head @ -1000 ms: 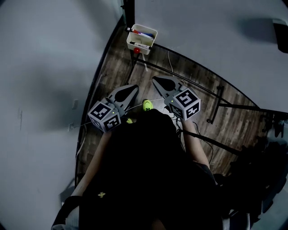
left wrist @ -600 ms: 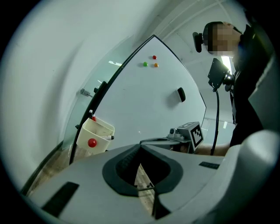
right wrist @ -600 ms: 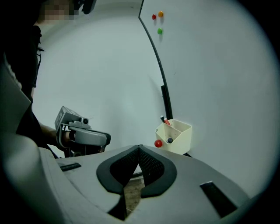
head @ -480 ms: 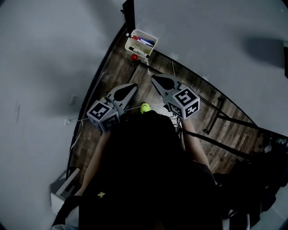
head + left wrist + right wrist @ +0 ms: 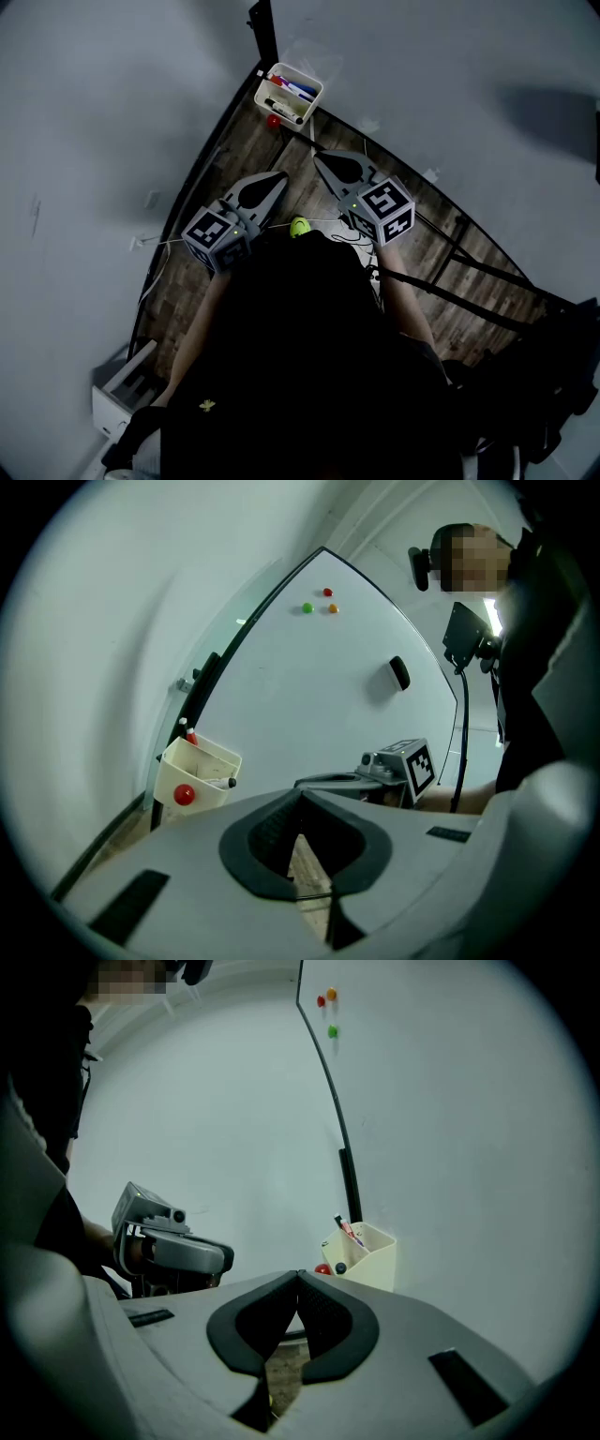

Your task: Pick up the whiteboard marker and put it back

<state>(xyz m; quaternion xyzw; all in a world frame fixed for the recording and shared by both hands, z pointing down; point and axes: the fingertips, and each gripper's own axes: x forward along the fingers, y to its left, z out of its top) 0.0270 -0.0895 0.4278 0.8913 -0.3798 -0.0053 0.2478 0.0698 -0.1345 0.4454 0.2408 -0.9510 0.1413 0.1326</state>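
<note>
2 grippers are held out side by side above the wooden floor (image 5: 239, 155), both pointing toward the lower left corner of the whiteboard (image 5: 450, 94). At the left, the left gripper (image 5: 278, 178) has its fingers (image 5: 273, 833) together at the tips with nothing between them; only floor boards show through the gap behind the pads. Ahead of it, a cream holder (image 5: 309, 94) hangs at the whiteboard's left edge, just beside the black frame post (image 5: 263, 23), with 1 red magnet (image 5: 273, 121) on its front. The whiteboard marker (image 5: 284, 106), a black one, lies inside this holder along with a red and a blue one, well apart from both grippers. Nearer the person, between the 2 grippers, a small bright green thing (image 5: 300, 226) shows on the floor. To the right, the right gripper (image 5: 322, 158) also has its fingers closed on each other and carries nothing. Higher on the whiteboard, seen from the left gripper view, sit 3 small magnets (image 5: 332, 608), green, red and orange, and further right a black eraser (image 5: 399, 672).
</note>
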